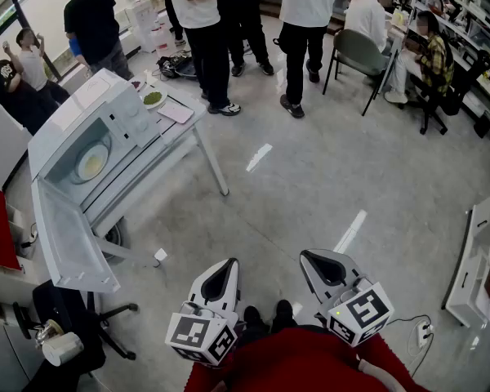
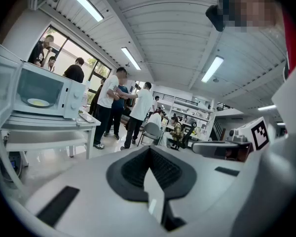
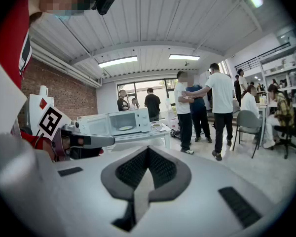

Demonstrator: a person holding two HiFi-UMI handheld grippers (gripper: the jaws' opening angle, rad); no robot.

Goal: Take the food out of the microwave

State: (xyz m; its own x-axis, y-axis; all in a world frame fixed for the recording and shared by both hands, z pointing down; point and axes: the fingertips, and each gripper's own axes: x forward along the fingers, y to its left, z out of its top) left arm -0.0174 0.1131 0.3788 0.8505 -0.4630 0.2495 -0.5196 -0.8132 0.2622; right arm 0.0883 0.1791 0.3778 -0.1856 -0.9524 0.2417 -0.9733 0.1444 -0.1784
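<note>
A white microwave (image 1: 98,141) stands on a white table (image 1: 180,137) at the left, its door (image 1: 69,239) swung wide open. Inside it lies a plate of pale yellow food (image 1: 91,162). The left gripper view shows this plate (image 2: 38,102) far off at the left, and the right gripper view shows the plate (image 3: 125,128) at mid-distance. My left gripper (image 1: 226,265) and right gripper (image 1: 312,256) are held low in front of me over the floor, well short of the microwave. Both are shut with nothing between the jaws. Each gripper view shows the other: the right gripper (image 2: 222,148), the left gripper (image 3: 84,141).
A small dish of green food (image 1: 153,98) and a pink pad (image 1: 176,113) lie on the table beside the microwave. Several people stand beyond it. A black office chair (image 1: 73,317) and a cup (image 1: 63,348) are at lower left, a white shelf unit (image 1: 478,251) at right.
</note>
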